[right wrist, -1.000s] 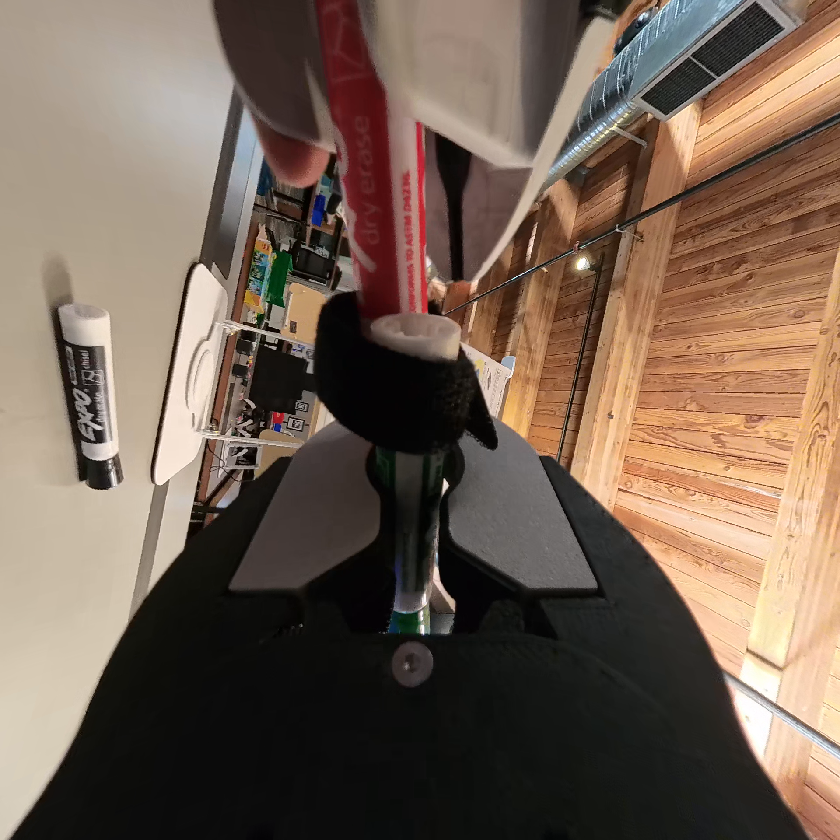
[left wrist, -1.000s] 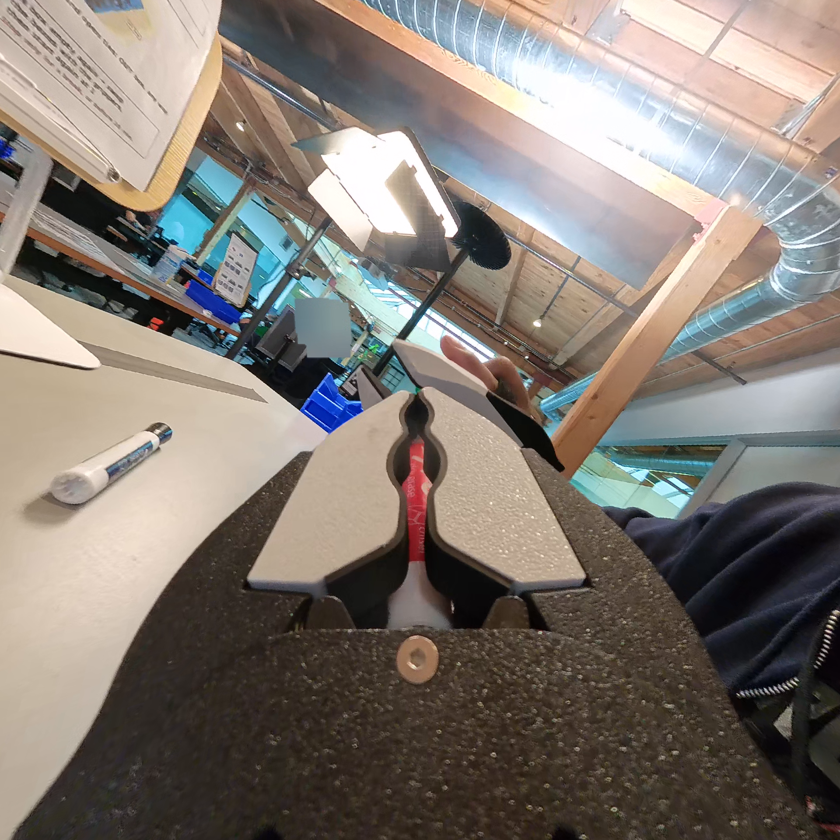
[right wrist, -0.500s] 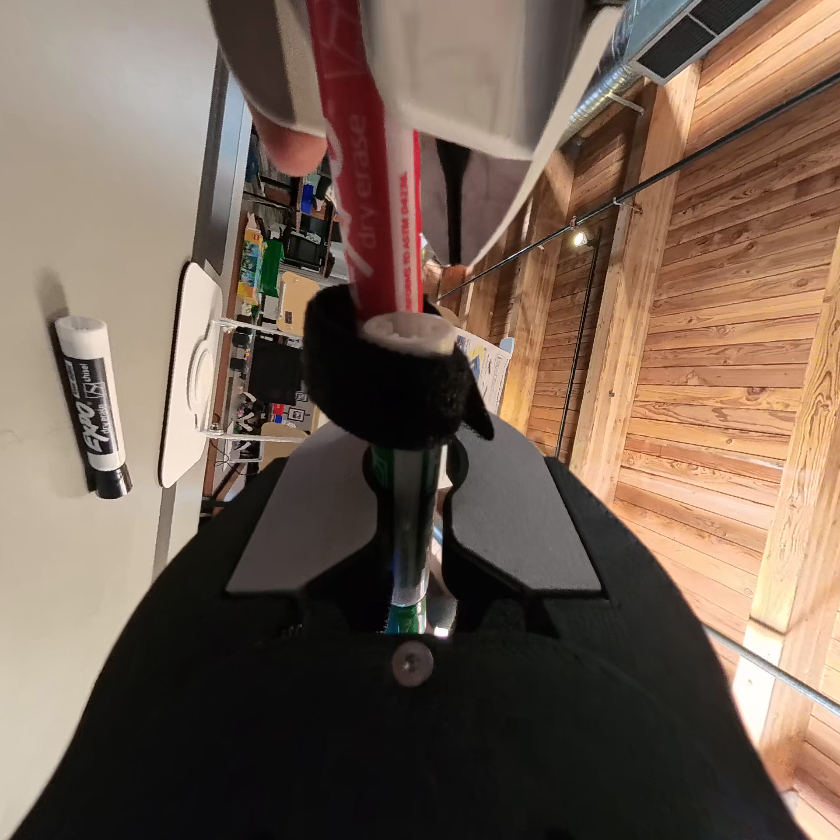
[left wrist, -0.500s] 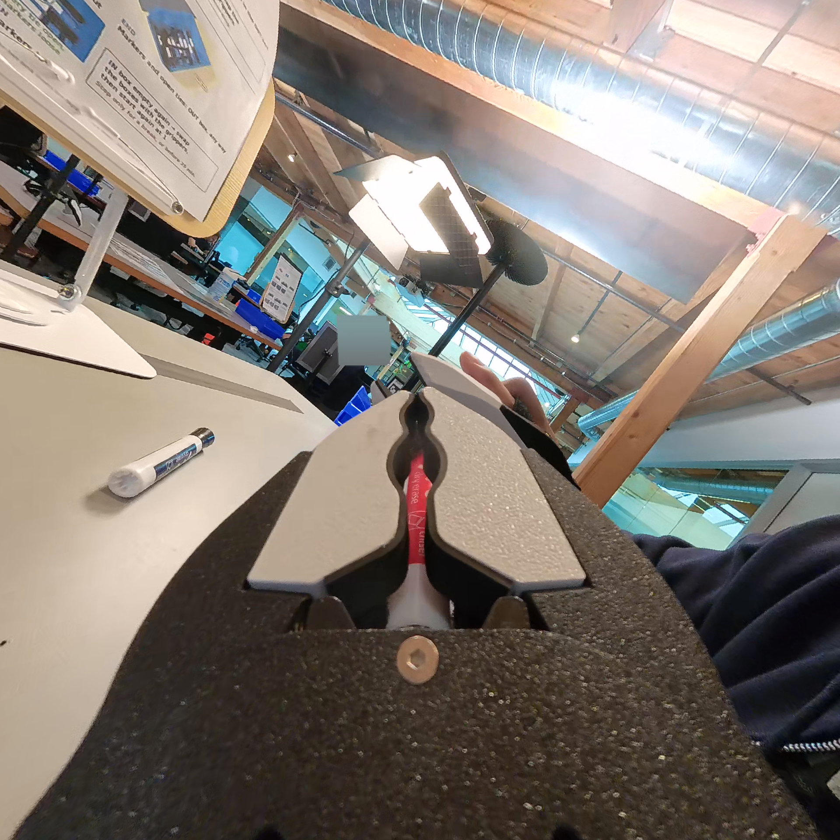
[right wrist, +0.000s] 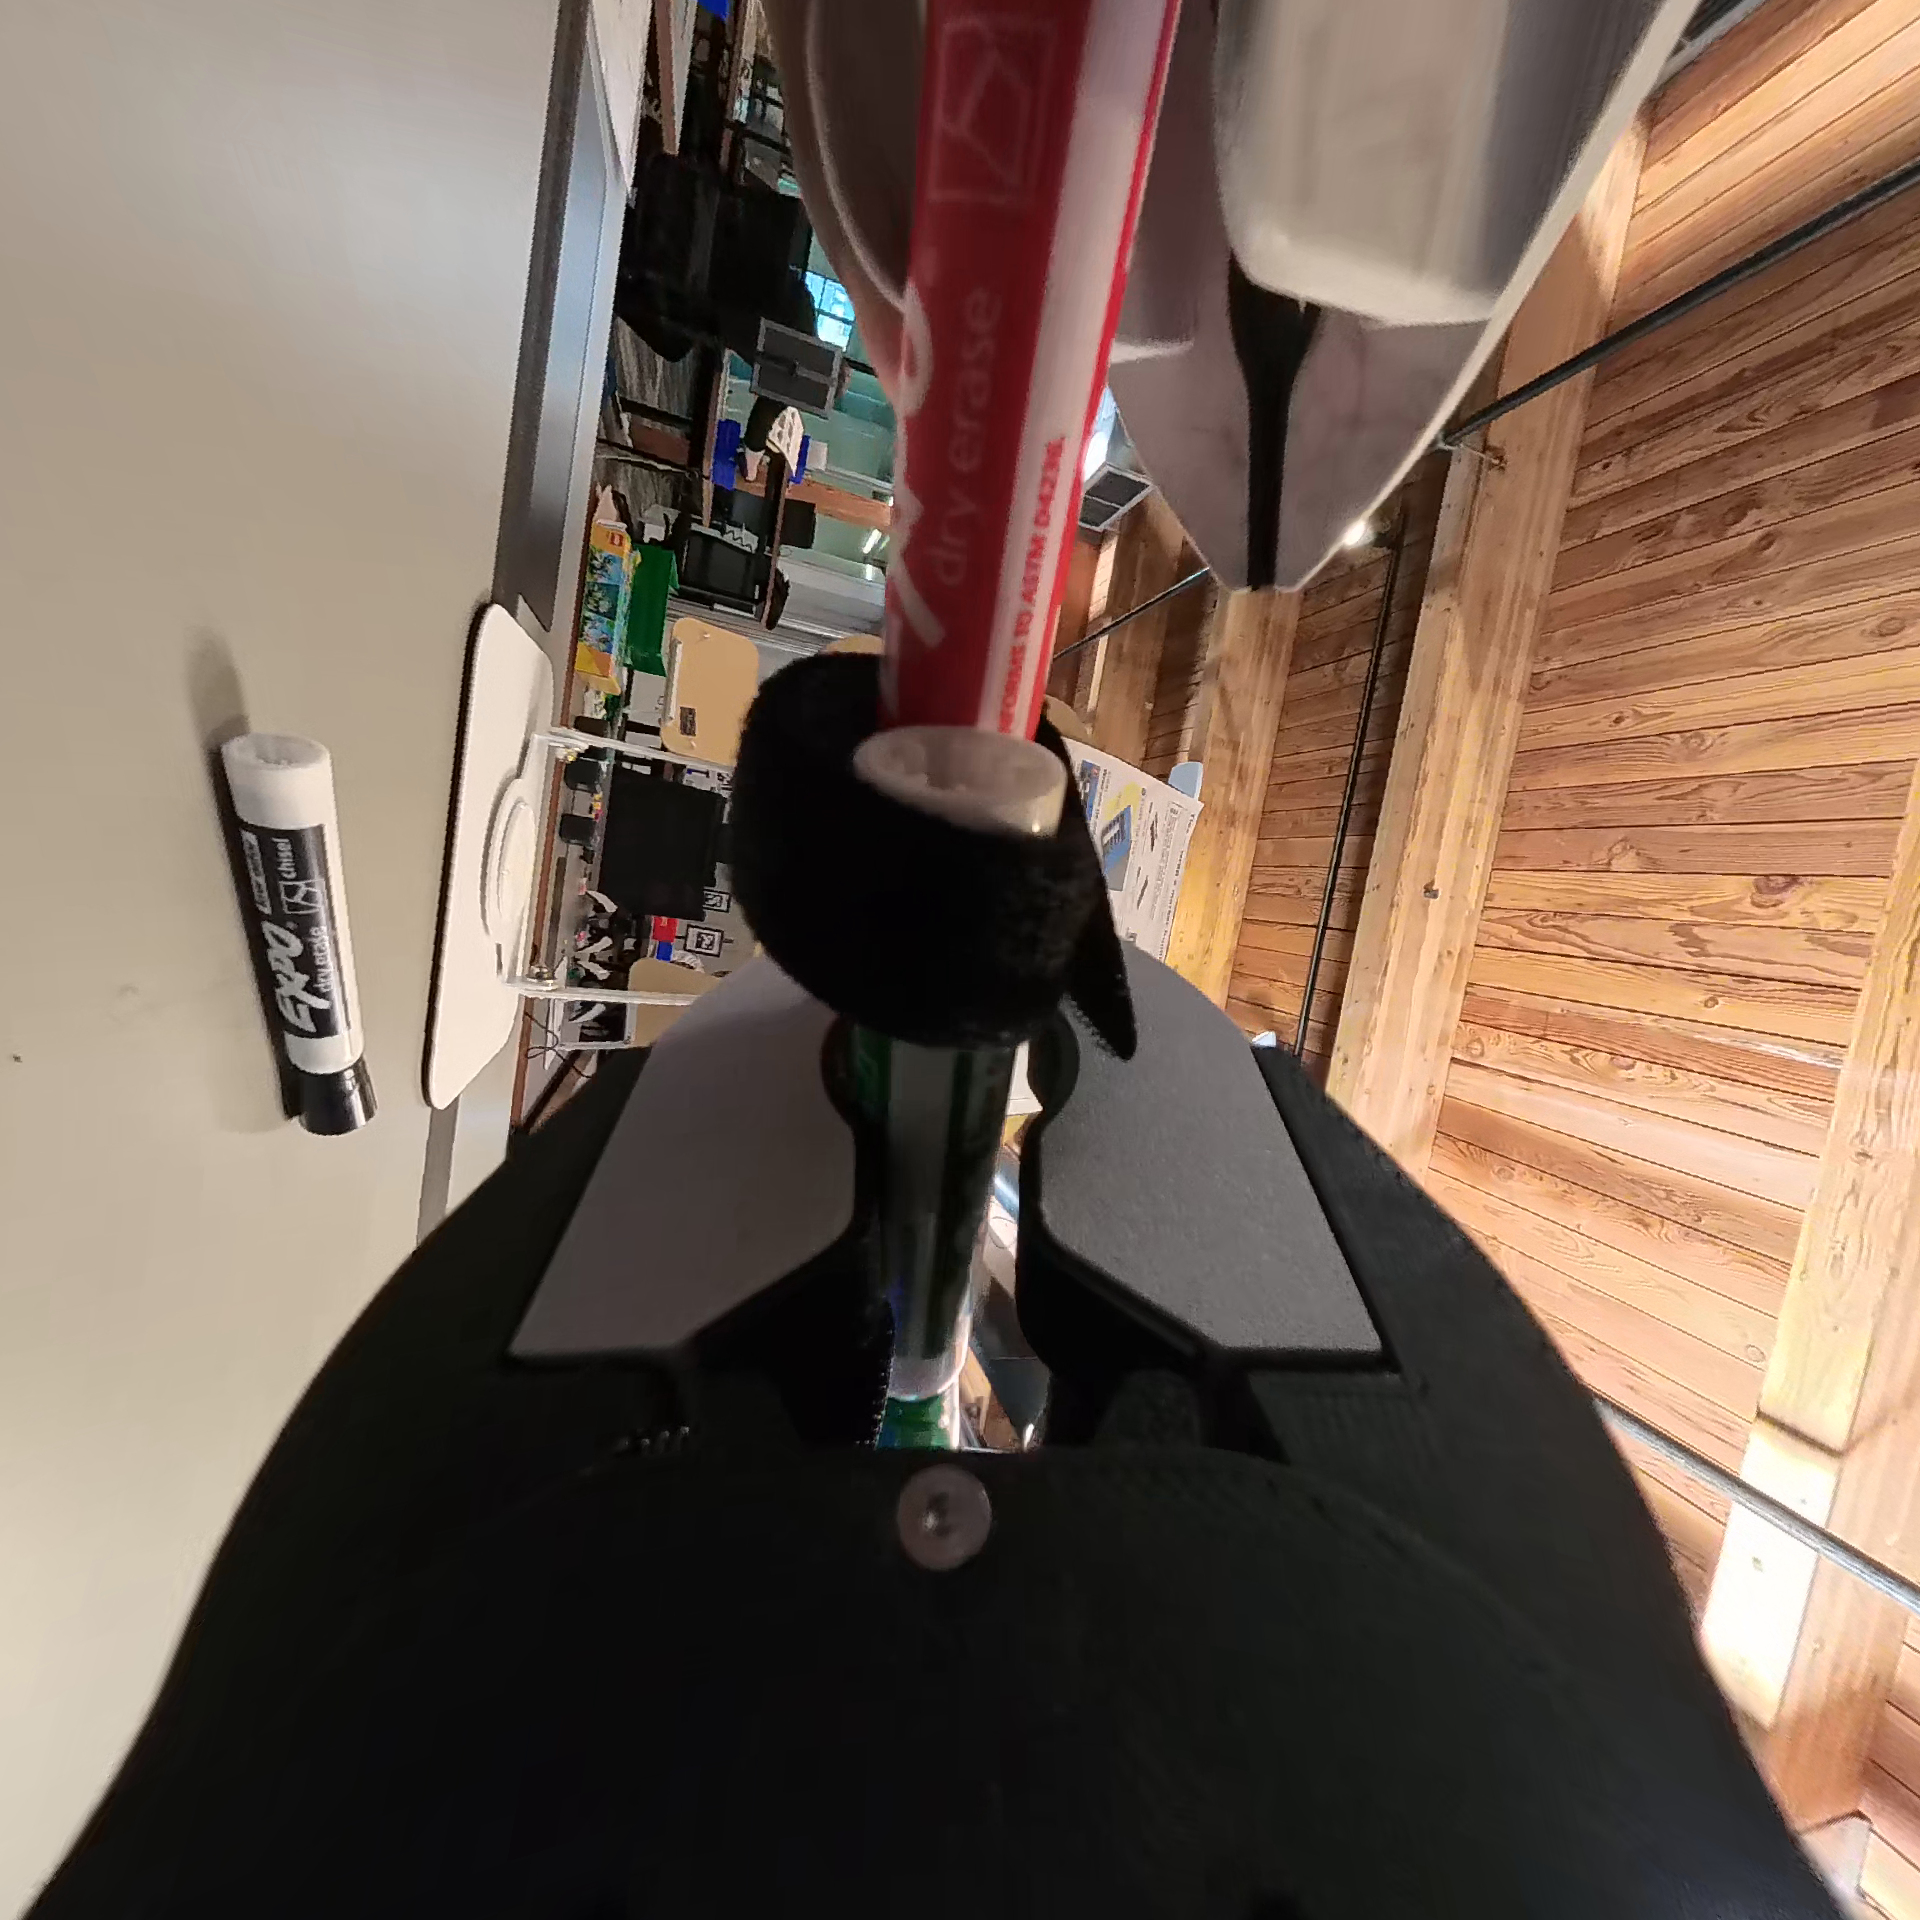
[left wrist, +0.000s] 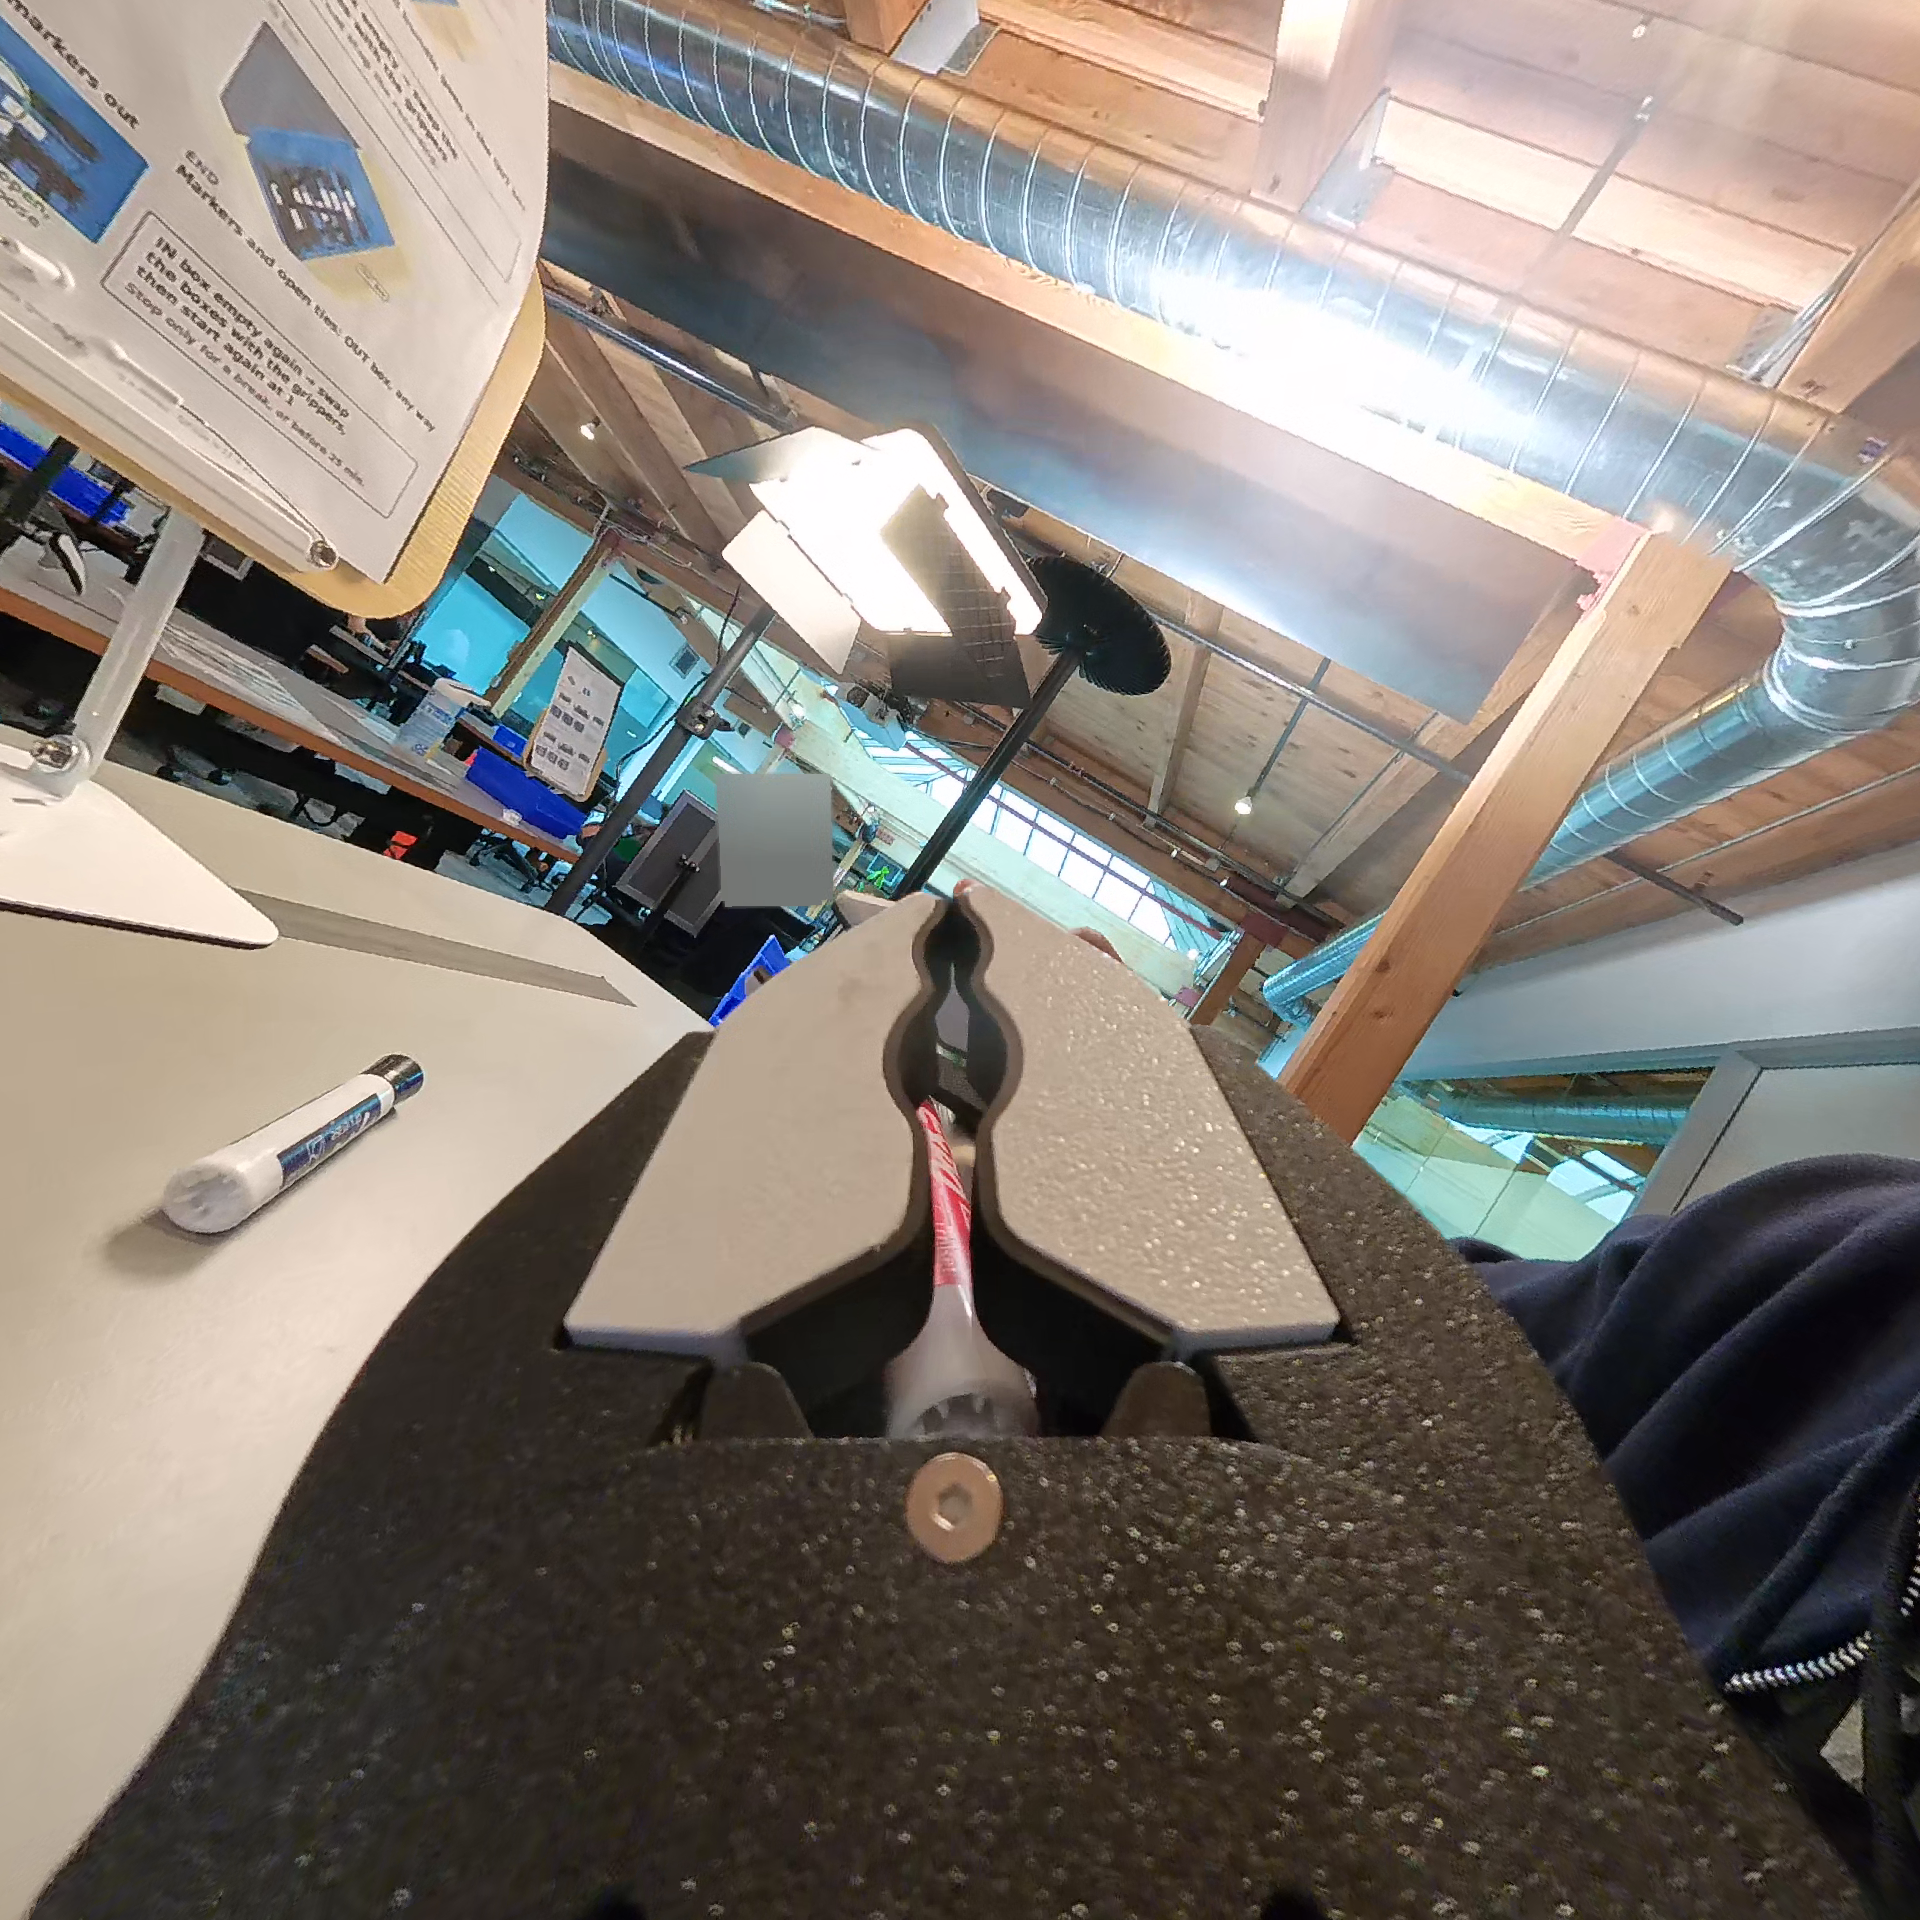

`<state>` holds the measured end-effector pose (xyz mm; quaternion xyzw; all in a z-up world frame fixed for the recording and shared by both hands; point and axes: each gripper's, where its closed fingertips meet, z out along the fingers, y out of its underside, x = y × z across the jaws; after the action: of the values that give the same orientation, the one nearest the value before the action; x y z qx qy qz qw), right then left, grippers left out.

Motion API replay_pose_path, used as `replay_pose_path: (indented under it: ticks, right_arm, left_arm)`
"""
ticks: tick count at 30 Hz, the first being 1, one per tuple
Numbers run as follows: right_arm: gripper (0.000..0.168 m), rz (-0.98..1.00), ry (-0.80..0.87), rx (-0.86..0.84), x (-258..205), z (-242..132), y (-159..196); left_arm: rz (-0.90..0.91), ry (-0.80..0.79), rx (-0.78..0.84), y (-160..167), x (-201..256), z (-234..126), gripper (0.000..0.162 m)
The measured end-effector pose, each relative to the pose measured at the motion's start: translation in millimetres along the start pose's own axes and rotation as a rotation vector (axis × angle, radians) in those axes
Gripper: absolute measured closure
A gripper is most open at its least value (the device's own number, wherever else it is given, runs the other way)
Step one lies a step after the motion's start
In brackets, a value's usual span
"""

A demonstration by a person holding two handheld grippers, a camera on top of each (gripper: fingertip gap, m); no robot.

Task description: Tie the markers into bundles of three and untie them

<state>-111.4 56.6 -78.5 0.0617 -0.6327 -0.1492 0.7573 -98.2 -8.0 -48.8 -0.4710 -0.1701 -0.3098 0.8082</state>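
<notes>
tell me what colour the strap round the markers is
Black; the strap shows best in the right wrist view.

My left gripper (left wrist: 951, 920) points upward, its jaws closed on the red marker (left wrist: 945, 1195). My right gripper (right wrist: 940, 1049) is turned on its side, jaws closed on the green marker (right wrist: 935, 1195), facing the left one closely.

Print on the red marker (right wrist: 971, 436), black marker (right wrist: 296, 935) and instruction sheet (left wrist: 260, 208).
</notes>
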Motion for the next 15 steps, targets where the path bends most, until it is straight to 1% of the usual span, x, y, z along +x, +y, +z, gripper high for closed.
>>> replay_pose_path:
  ticks: [5, 9, 15]
  right_arm:
    - [0.143, 0.02, 0.007, 0.01, 2.0, -0.8, -4.3]
    - [0.143, 0.036, 0.004, 0.015, 2.0, -1.6, -10.4]
    - [0.143, 0.072, -0.009, 0.017, 0.7, -2.5, -20.0]
  left_arm:
    - [-0.034, 0.044, 0.046, -7.5, 2.6, -1.8, 0.162]
    - [-0.021, 0.028, 0.021, -0.7, 0.9, 0.4, 0.162]
    - [0.058, -0.03, -0.075, 14.3, -1.7, 6.8, 0.162]
